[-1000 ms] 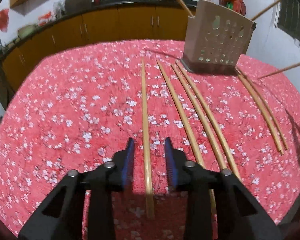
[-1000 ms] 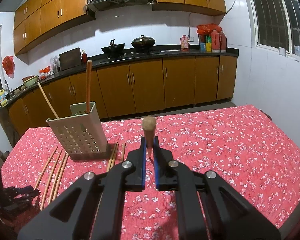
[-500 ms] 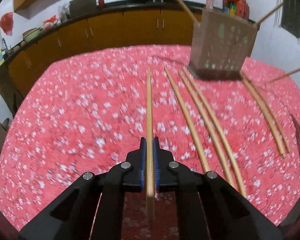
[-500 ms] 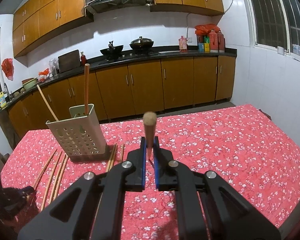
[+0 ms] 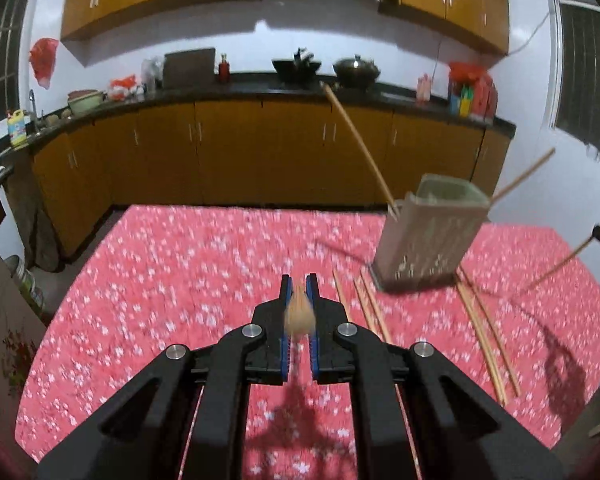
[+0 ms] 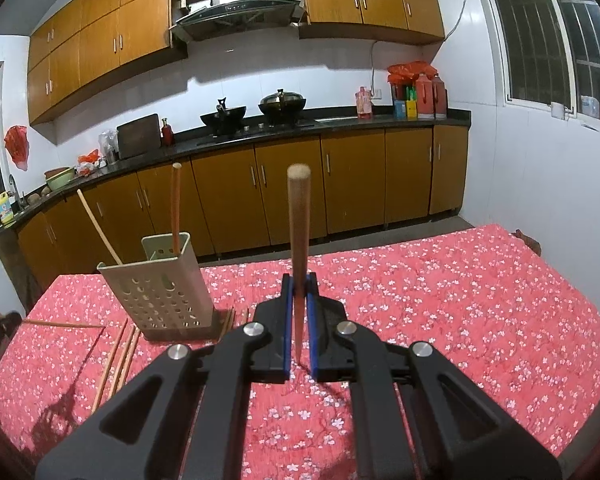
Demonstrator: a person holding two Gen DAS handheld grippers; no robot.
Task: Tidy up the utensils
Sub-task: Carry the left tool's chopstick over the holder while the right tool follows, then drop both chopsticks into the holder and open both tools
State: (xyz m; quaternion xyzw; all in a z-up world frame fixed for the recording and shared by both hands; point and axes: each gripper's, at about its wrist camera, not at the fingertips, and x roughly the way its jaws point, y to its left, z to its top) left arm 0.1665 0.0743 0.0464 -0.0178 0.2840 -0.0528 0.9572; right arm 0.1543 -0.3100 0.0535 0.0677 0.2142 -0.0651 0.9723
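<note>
Now | left gripper [image 5: 299, 284] clamped on chopstick [image 5: 299, 312] | right gripper [image 6: 299, 284] clamped on another chopstick [image 6: 298, 232] | tilt tip-down over holder [image 5: 428, 236], release inside rim

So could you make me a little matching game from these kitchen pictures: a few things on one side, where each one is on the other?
Things:
1. left claw
2. right claw
3. perforated utensil holder
4. wok

Places or states:
A. on the stove at the back counter
B. shut on a chopstick that points up
C. standing on the red floral tablecloth
D. shut on a blurred chopstick seen end-on

Pairs: 1-D, 2-B, 3-C, 4-A
</note>
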